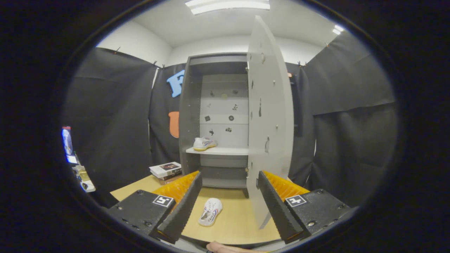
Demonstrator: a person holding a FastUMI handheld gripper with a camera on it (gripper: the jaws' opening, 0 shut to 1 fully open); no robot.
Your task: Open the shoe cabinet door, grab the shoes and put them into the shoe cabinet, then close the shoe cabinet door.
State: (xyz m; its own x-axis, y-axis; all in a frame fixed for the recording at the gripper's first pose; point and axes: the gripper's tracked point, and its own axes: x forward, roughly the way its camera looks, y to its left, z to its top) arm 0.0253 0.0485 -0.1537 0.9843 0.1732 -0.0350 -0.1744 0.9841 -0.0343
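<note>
A grey shoe cabinet point(191, 105) stands at the back of a wooden table point(239, 218). Its door point(269, 116) is swung wide open toward me, edge-on at the right. One white shoe point(204, 143) rests on the cabinet's white shelf point(225, 151), at its left end. A second white shoe point(210, 211) lies on the table between my fingers, toe pointing away from the cabinet. My gripper point(226, 226) is open, held back from the shoe and above the table, with nothing between its fingers.
A stack of books point(166, 170) lies on the table left of the cabinet. A stand with a lit screen point(67, 144) is at the far left. Black cloth walls surround the booth. A fingertip point(219, 247) shows under the gripper.
</note>
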